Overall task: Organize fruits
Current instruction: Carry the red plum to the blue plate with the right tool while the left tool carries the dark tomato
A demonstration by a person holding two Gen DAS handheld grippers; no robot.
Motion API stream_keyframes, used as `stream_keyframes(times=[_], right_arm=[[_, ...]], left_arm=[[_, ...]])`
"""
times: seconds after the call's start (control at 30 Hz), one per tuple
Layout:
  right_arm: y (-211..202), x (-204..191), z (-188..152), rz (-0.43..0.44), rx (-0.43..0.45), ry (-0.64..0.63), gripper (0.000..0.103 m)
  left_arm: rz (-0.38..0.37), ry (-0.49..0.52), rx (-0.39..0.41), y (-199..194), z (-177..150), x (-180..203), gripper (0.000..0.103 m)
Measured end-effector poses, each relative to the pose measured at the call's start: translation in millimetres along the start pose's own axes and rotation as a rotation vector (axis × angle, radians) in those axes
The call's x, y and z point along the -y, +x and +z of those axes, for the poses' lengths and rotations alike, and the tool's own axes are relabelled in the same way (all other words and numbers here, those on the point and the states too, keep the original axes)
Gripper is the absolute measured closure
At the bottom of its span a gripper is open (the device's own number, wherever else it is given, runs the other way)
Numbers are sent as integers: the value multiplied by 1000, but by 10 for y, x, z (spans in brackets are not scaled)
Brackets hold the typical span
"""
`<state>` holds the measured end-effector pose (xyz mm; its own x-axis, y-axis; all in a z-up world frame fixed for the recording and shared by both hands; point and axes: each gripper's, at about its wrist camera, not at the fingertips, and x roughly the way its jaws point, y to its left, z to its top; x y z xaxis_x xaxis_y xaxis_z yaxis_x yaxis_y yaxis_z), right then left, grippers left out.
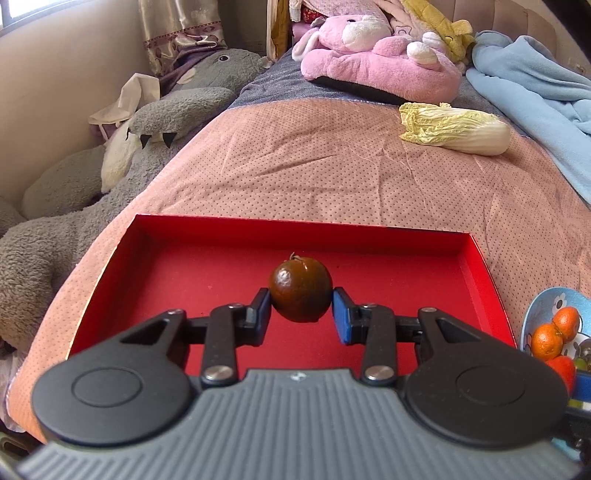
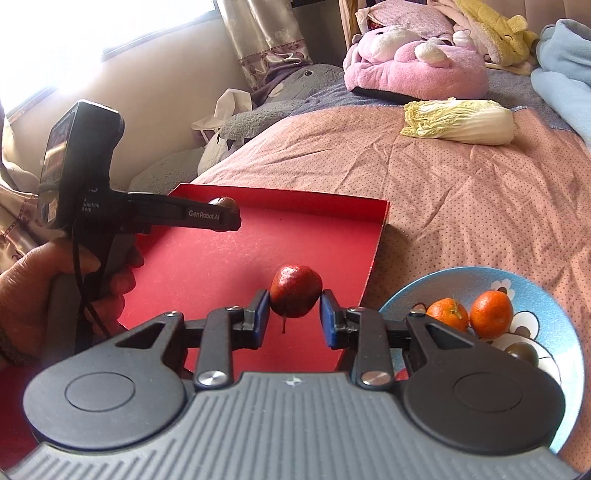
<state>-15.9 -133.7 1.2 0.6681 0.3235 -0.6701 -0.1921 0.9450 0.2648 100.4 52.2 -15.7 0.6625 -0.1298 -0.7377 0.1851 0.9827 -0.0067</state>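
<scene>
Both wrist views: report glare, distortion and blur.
Right wrist view: the window is blown out white, the red fruit has a small highlight. Left wrist view: even light, a glint on the dark brown fruit. Both bend at the edges; neither is noticeably blurred.

Red tray [image 1: 476, 280] floor is bare, open from above; low walls ring it. Left gripper [image 1: 301, 308] w/ dark brown fruit [image 1: 300, 290] hangs over tray's middle; right gripper [image 2: 295, 306] w/ red fruit [image 2: 295, 290] over its right part, so the two crowd each other there. Blue bowl [image 2: 535, 295] sits just beside tray's right wall, holding tangerines [image 2: 491, 314]. Pink bedspread [image 1: 332, 166] beyond tray is free up to the napa cabbage [image 1: 458, 127]; plush toys [image 1: 376, 55] block far end & left edge.
</scene>
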Motion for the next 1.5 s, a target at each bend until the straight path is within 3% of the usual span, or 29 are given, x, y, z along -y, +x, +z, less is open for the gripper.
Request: stream_keyframes(times=[0.27,0.87,1.5], right_arm=[[-269,252,-59,-43,30,37,69],[-656,623,-275,-119,45,91,69],[-828,966,-544,-186,18,138,69]], left_arm=[[-19,49,15,-98,-83,197,64],[-41,60,46,-259,-82,374,64],[-177,128,52,-441,-332,967,64]])
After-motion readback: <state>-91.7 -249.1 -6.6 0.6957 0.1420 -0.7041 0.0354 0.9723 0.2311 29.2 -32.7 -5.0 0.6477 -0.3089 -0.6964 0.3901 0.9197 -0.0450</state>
